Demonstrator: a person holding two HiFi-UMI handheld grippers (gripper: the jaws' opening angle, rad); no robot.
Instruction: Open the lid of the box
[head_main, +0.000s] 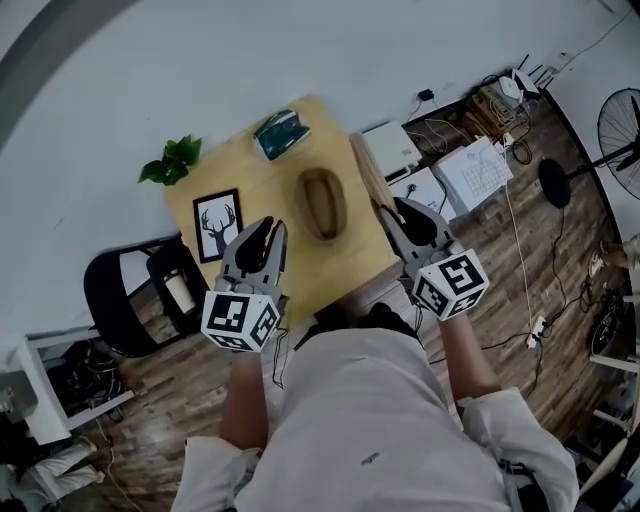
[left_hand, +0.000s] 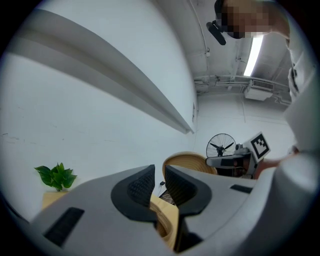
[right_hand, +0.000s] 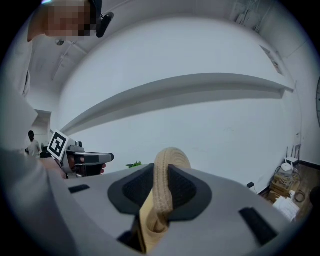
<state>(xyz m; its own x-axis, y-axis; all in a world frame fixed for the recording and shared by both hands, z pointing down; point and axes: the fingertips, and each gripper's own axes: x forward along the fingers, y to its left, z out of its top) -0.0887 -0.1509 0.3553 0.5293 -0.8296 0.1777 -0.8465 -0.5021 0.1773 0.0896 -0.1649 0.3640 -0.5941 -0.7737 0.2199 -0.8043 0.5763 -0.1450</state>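
Note:
An oval woven box (head_main: 322, 203) lies uncovered in the middle of the yellow table (head_main: 240, 170). Its woven lid (head_main: 370, 170) is lifted off to the right and stands on edge over the table's right side. My right gripper (head_main: 398, 212) is shut on the lid's rim. In the right gripper view the lid (right_hand: 167, 170) sits clamped between the dark pads of the right gripper (right_hand: 162, 187). My left gripper (head_main: 268, 228) hovers just left of the box, jaws a narrow gap apart with nothing between them. Past the left gripper (left_hand: 159, 175) I see the box rim (left_hand: 165, 220) and the raised lid (left_hand: 186, 162).
A potted plant (head_main: 172, 160), a framed deer picture (head_main: 217, 224) and a green packet (head_main: 280, 134) stand on the table's left and back. A black chair (head_main: 130, 290) is at the left. Boxes (head_main: 475, 172), cables and a fan (head_main: 622, 130) lie on the floor at right.

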